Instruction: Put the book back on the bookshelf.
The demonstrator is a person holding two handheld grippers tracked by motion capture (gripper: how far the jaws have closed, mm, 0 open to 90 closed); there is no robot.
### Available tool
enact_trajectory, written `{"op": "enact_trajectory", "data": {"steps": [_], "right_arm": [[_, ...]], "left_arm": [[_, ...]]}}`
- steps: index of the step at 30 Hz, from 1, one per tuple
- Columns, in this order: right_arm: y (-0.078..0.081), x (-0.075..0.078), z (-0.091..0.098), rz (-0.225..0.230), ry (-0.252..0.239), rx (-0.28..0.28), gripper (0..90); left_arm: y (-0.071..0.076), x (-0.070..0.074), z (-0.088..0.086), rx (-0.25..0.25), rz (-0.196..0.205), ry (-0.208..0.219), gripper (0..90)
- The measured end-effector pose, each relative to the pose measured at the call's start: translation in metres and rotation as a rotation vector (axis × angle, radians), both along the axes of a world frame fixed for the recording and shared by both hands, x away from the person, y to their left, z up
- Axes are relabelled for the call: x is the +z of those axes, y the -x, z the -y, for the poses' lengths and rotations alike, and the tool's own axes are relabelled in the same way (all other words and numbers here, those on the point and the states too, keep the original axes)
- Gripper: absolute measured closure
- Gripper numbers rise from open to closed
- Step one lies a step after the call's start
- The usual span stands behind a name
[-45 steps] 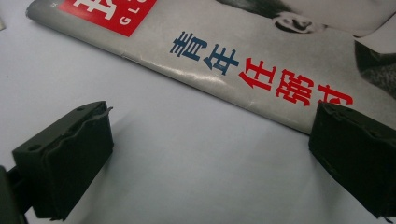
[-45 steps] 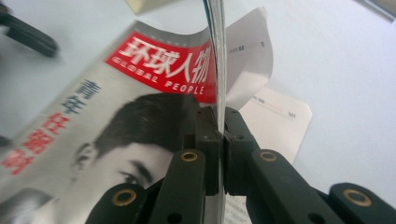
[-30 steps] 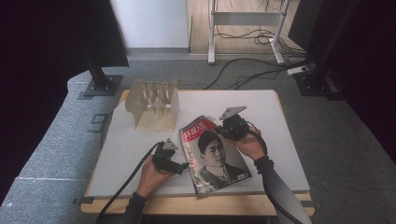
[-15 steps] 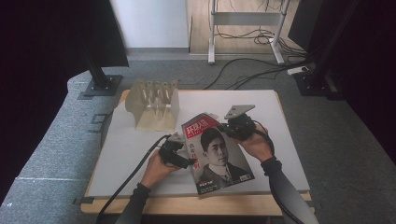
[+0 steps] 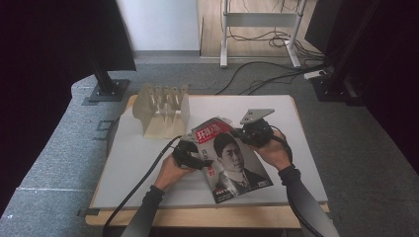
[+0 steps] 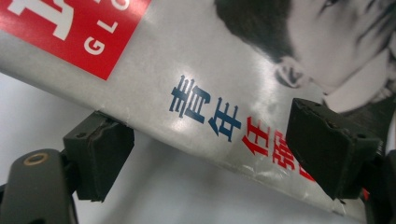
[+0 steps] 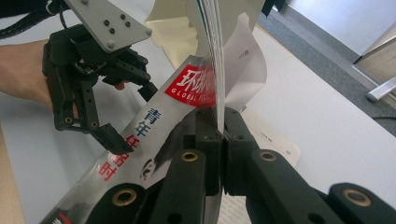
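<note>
Glossy paper is what both tools are dealing with: a magazine (image 5: 232,158) with a red title block and a portrait cover sits just right of the middle of the high view, over the grey worktop (image 5: 128,163), its upper right edge lifted. The right hand-held gripper (image 5: 247,133) is pressed together on that raised edge, and in the right gripper view the stacked pages (image 7: 215,70) rise straight out from between its jaws while a loose sheet curls off to the right. The left hand-held gripper (image 5: 205,162) has just been closing, yet its jaws stand spread; in the left gripper view the cover's lower edge runs between the two pads (image 6: 100,154) with neither clearly pressing on it. A pale slotted rack (image 5: 163,111) stands at the upper left of the worktop, apart from the magazine. The magazine looks light and floppy, likely to sag and fan open when held by one edge, and its slick cover could slip through a shallow pinch. Taking hold deep on the spine side, through all the pages, seems the safer grasp.
</note>
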State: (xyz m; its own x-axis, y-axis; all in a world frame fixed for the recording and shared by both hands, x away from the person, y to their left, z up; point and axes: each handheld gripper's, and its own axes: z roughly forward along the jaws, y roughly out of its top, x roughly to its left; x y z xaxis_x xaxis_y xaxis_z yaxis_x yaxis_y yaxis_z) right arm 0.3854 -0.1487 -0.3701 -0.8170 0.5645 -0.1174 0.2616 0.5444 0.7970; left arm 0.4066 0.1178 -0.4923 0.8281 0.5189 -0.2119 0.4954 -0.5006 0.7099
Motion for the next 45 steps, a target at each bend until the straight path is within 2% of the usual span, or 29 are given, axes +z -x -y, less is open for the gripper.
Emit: {"op": "enact_trajectory", "data": {"steps": [3, 4, 5, 7, 8, 10, 13, 17, 23, 26, 27, 28, 29, 33, 34, 36, 37, 41, 45], "right_arm": [[0.0, 0.003, 0.001, 0.007, -0.007, -0.003, 85.7], [0.0, 0.006, 0.002, 0.015, -0.014, -0.008, 85.8], [0.0, 0.006, 0.002, 0.015, -0.014, -0.008, 85.8], [0.001, 0.009, 0.002, 0.018, -0.023, -0.009, 85.8], [0.001, 0.009, 0.002, 0.018, -0.023, -0.009, 85.8], [0.0, 0.011, 0.003, 0.026, -0.024, -0.008, 85.7], [0.0, 0.013, 0.002, 0.033, -0.02, -0.011, 85.7], [-0.001, 0.013, 0.003, 0.038, -0.023, -0.012, 85.7], [-0.003, 0.015, 0.005, 0.054, -0.042, -0.023, 85.6], [-0.004, 0.018, 0.007, 0.066, -0.049, -0.033, 85.2], [-0.004, 0.019, 0.007, 0.088, -0.027, -0.04, 84.7], [-0.004, 0.02, 0.007, 0.095, -0.02, -0.042, 84.5], [-0.004, 0.02, 0.007, 0.095, -0.02, -0.042, 84.5], [-0.006, 0.021, 0.01, 0.112, -0.023, -0.069, 84.4], [-0.007, 0.021, 0.01, 0.115, -0.026, -0.074, 84.3], [-0.008, 0.021, 0.011, 0.122, -0.032, -0.084, 83.7], [-0.009, 0.021, 0.013, 0.118, -0.031, -0.094, 83.5], [-0.01, 0.017, 0.017, 0.107, -0.031, -0.104, 84.1], [-0.007, 0.014, 0.026, 0.094, -0.074, -0.102, 84.5]], "left_arm": [[0.002, 0.01, 0.0, 0.013, 0.044, 0.002, 19.3], [0.002, 0.017, 0.0, 0.028, 0.068, 0.002, 24.0], [0.002, 0.017, 0.0, 0.028, 0.068, 0.002, 26.4], [0.002, 0.023, 0.001, 0.041, 0.097, -0.031, 33.0], [0.002, 0.026, 0.002, 0.044, 0.113, -0.052, 33.0], [0.002, 0.032, 0.003, 0.048, 0.131, -0.063, 40.2], [0.002, 0.037, 0.003, 0.046, 0.138, -0.058, 48.4], [0.002, 0.046, 0.003, 0.048, 0.136, -0.065, 54.2], [-0.002, 0.058, -0.001, 0.061, 0.112, -0.043, 63.7], [-0.002, 0.066, -0.004, 0.062, 0.126, -0.034, 67.4], [-0.001, 0.069, -0.006, 0.065, 0.133, -0.024, 70.7], [0.0, 0.076, -0.008, 0.069, 0.16, -0.021, 71.7], [0.0, 0.076, -0.008, 0.069, 0.16, -0.021, 72.6], [0.005, 0.091, -0.012, 0.084, 0.242, -0.032, 75.7], [0.008, 0.096, -0.013, 0.087, 0.28, -0.039, 76.5], [0.013, 0.103, -0.015, 0.091, 0.331, -0.041, 78.5], [0.018, 0.108, -0.018, 0.095, 0.376, -0.042, 80.8], [0.027, 0.112, -0.019, 0.082, 0.406, -0.052, 81.4], [0.038, 0.114, -0.016, 0.053, 0.427, -0.062, 79.0]]}}
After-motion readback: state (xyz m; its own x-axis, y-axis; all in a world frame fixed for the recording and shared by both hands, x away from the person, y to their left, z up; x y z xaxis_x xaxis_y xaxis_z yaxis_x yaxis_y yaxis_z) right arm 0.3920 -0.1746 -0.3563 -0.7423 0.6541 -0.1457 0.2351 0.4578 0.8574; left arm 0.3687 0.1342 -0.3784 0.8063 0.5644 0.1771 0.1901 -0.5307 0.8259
